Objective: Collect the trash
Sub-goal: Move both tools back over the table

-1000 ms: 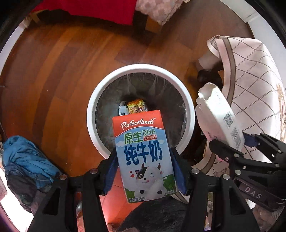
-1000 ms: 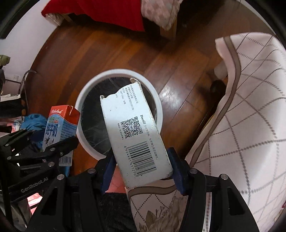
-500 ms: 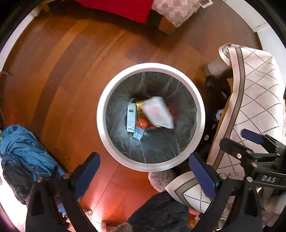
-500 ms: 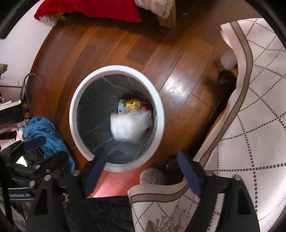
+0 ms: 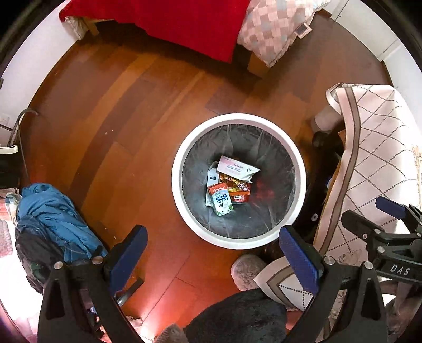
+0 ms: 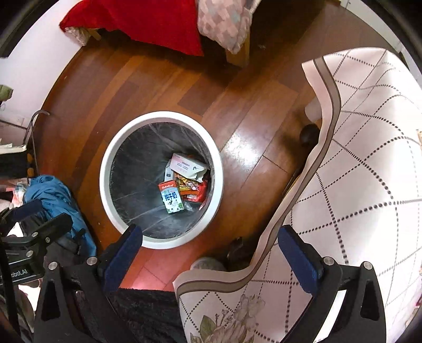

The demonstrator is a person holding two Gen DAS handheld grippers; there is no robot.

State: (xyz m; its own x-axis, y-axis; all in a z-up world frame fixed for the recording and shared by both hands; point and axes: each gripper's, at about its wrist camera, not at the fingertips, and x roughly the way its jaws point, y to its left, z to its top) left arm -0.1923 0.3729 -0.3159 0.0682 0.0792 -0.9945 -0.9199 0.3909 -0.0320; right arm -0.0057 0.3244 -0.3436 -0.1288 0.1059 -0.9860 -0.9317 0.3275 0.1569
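Blue jacket (image 5: 50,211) heaped on wood floor (image 5: 118,126) at left. Left gripper (image 5: 212,253) spread wide, empty. White round trash bin (image 5: 238,118), dark liner, holds milk carton (image 5: 223,201), white box (image 5: 237,167), snack wrappers (image 5: 237,188). Right gripper (image 6: 209,254) jaws opening, nothing between, over bin edge and quilted tablecloth (image 6: 369,158).

Below my grippers the bin's (image 5: 238,120) mouth gapes unobstructed. The draped table (image 6: 369,158) crowds its right; a blue jacket (image 5: 52,216) lies left

Home bedroom: bed (image 5: 184,23), pillow (image 5: 277,29).
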